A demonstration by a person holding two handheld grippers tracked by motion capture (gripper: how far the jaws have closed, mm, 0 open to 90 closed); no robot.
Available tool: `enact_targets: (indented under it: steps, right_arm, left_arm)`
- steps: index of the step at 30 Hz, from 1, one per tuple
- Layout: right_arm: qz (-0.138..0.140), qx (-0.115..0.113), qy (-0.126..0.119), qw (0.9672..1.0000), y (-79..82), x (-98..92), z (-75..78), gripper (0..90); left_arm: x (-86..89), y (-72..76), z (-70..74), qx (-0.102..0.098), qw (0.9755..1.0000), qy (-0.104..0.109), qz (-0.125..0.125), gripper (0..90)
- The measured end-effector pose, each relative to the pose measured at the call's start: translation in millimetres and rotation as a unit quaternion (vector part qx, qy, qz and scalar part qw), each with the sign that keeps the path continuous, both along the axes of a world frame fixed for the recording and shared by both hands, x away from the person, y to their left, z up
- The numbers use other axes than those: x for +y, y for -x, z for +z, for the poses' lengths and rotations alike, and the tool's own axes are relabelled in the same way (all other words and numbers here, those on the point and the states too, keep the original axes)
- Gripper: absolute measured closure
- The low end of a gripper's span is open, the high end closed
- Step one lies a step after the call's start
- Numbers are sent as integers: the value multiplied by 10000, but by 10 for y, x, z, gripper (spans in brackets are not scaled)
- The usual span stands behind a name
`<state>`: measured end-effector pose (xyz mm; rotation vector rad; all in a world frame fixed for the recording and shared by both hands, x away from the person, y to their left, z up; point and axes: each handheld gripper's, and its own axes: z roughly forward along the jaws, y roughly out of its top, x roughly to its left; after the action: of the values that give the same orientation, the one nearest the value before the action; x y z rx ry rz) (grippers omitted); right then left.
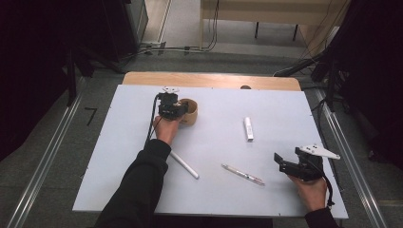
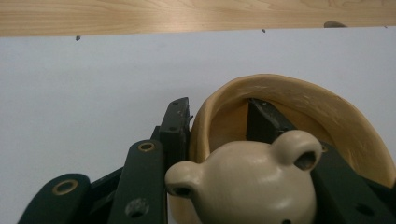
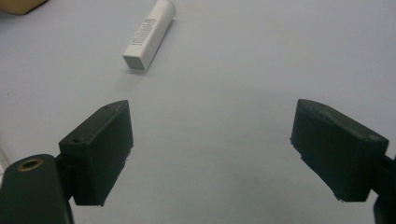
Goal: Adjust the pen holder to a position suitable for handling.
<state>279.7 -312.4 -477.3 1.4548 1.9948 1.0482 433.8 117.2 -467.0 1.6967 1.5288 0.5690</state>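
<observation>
A tan cup (image 1: 191, 113) stands at the back left of the white table top (image 1: 285, 109). My left gripper (image 1: 177, 110) grips it at its near rim. In the left gripper view one jaw lies against the outside of the cup (image 2: 289, 93) wall and the other is inside it. A cream bear-shaped head (image 2: 247, 186) sits between them. My left gripper (image 2: 218, 109) is shut on the cup. My right gripper (image 1: 278, 162) hovers near the front right, and in its own view this gripper (image 3: 212, 109) is open with bare table between its jaws.
A white tube (image 1: 248, 128) (image 3: 149, 35) lies right of centre. A pen (image 1: 243, 174) and a white stick (image 1: 184, 165) lie nearer the front edge. A wooden strip (image 2: 187, 16) runs along the table's far edge. A metal rail (image 1: 351, 161) borders the right side.
</observation>
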Motion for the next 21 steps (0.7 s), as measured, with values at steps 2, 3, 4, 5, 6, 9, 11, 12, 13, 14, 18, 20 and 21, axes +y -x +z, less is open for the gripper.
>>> enact_targets:
  steps: [2,3,4,5,6,9,11,12,13,14,18,20,21]
  right_arm:
    - [17,-11,-3,10000,0,-2,2,117]
    - [17,-11,-3,10000,0,-2,2,117]
    - [16,-13,1,10000,1,-1,3,117]
    - [15,-17,2,10000,3,1,4,117]
    - [22,-18,0,10000,4,1,4,118]
    - [23,-17,1,10000,4,-2,4,118]
    - [17,-11,-4,10000,3,-3,3,118]
    - [15,-8,-9,10000,3,-4,4,119]
    - [21,-13,-12,10000,3,-5,4,118]
    - [18,-16,-12,10000,4,-5,4,119]
    - [17,-18,-6,10000,3,-3,5,120]
    - [17,-18,-9,10000,3,-2,6,120]
    - [18,-18,-10,10000,3,-1,6,120]
  left_arm:
    - [-1,0,0,-6,10000,0,1,606]
    - [-1,0,0,-6,10000,0,1,606]
    - [-1,0,-1,-9,10000,6,-1,606]
    - [3,0,-2,-4,10000,20,-4,606]
    - [9,-2,-4,6,10000,36,-5,606]
    - [11,-3,-4,7,10000,64,21,607]
    - [16,-3,-4,18,10000,69,19,607]
    - [19,-4,-3,23,10000,86,31,607]
    - [23,-4,-3,27,9999,94,34,607]
    - [28,-1,0,45,9999,117,52,607]
    - [40,9,1,55,9999,125,58,607]
    - [51,21,4,80,9998,163,39,607]
    - [48,27,5,81,9998,199,42,607]
